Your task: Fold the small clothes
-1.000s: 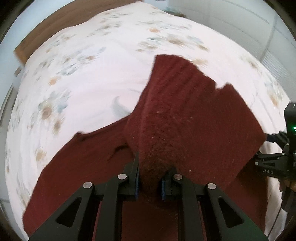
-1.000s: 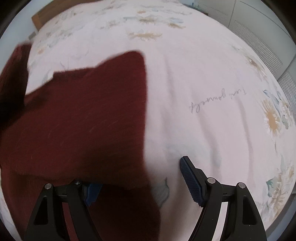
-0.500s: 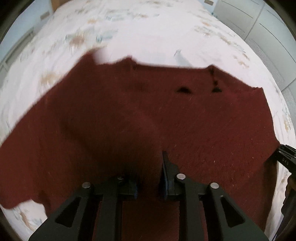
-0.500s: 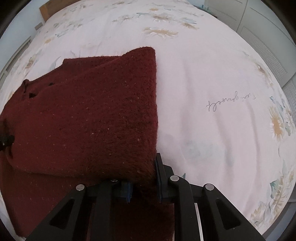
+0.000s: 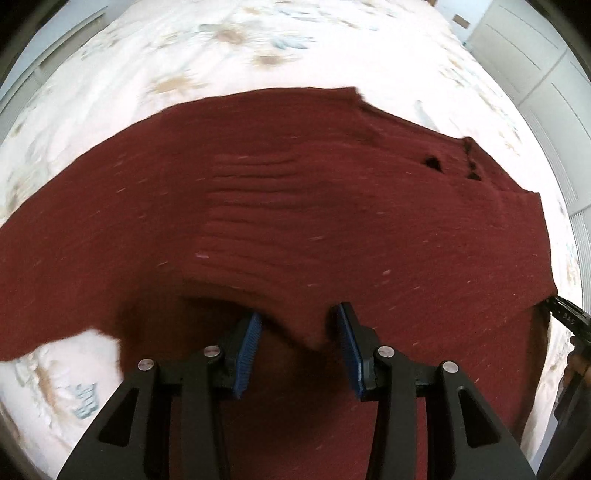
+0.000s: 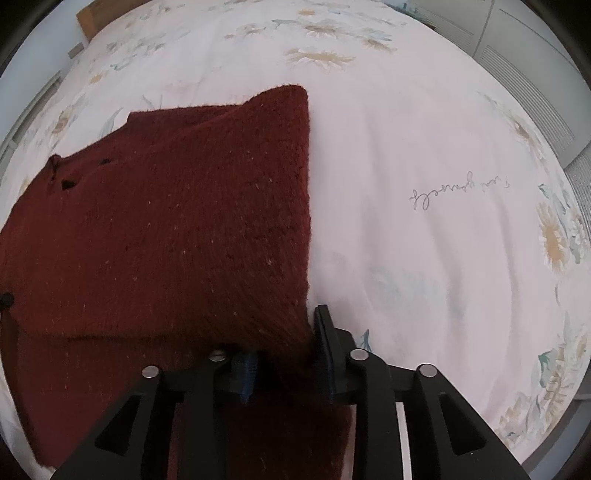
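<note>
A dark red knitted garment lies folded over itself on the floral bedsheet. My left gripper is open, its blue pads either side of the near edge of the folded layer, which hangs loose between them. In the right wrist view the garment has a straight right edge. My right gripper is partly closed on the near right corner of the top layer. The tip of the right gripper shows at the right edge of the left wrist view.
The pale pink sheet with flower prints and a line of script extends to the right of the garment. White cabinet doors stand beyond the bed at the far right. A wooden headboard shows at the far left.
The left gripper has opened and let go of the fabric it was pinching. The lifted layer has come down flat over the garment. The right gripper closed on the corner a second ago.
</note>
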Tool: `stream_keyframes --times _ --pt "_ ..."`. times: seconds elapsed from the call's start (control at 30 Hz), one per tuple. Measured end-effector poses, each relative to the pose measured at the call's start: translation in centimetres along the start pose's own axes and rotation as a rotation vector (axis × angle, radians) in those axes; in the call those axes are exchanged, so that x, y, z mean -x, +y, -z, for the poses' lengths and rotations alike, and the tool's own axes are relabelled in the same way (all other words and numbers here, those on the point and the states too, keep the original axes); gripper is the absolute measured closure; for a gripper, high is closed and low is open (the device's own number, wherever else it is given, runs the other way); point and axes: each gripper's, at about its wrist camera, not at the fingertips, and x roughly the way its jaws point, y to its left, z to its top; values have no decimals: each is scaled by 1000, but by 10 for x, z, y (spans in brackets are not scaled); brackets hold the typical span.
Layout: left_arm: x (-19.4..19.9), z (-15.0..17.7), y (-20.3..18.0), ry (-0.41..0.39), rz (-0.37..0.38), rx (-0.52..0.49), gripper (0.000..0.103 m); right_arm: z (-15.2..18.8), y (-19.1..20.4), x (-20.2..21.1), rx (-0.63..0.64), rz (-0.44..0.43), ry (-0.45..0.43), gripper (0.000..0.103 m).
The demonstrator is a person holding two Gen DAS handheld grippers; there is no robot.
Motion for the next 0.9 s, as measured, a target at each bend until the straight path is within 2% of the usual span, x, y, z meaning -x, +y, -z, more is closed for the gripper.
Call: stream_keyframes --times 0.07,0.13,0.2,0.27,0.3,0.33,0.37,0.43,0.6,0.7,0.77,0.83,0.9 --pt "4 0 12 4 -21 30 56 1 0 1 6 10 5 65" --pt "10 -2 23 -8 -35 60 55 0 0 4 12 27 9 54" --pt "17 -6 31 -21 -55 90 47 0 -1 10 13 39 4 44" --pt "25 -10 33 -41 -53 98 30 -3 0 23 11 33 -22 39" --pt "27 -12 31 -50 -52 95 28 -4 0 26 13 32 -29 34" --pt "29 -14 28 -57 -50 88 20 -4 0 35 22 35 -37 27" --pt "32 -18 20 -67 -44 64 9 -5 1 43 36 39 -47 24" --pt "35 -22 6 -104 -44 24 1 -11 11 57 65 33 -79 23" --pt "44 -26 -45 -200 -42 -114 1 -29 44 78 133 14 -130 20" --pt "40 -25 -74 -237 -40 -192 1 -31 71 76 159 -14 -154 15" --pt "37 -19 -87 -240 -42 -233 1 -28 87 67 173 -32 -158 11" --pt "20 -18 -101 -220 -47 -259 1 -26 104 50 190 -54 -152 1" --pt "3 -14 -108 -202 -58 -252 1 -20 117 34 198 -56 -139 1"
